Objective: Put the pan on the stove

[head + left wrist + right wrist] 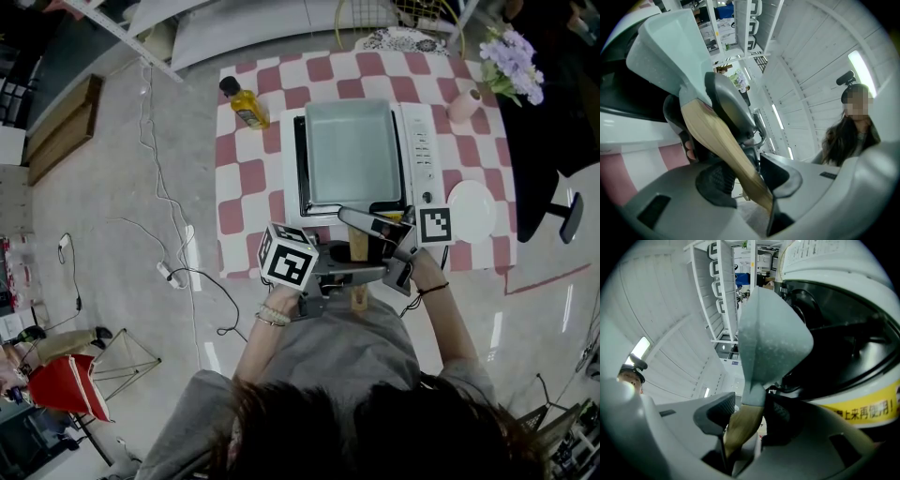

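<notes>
Left tool (749, 176) and right tool (747, 416) pinch the handle (359, 248) of the seemingly empty pan (349, 150) over the stove (427, 141).

Wore grey short-sleeved top (347, 352), beaded bracelet (274, 316) on left wrist, thin black band (433, 290) on right. Grey left tongs (749, 180) and right tongs (746, 417) had black ribbed pads (718, 410), black-and-white marker cubes (288, 255).
</notes>
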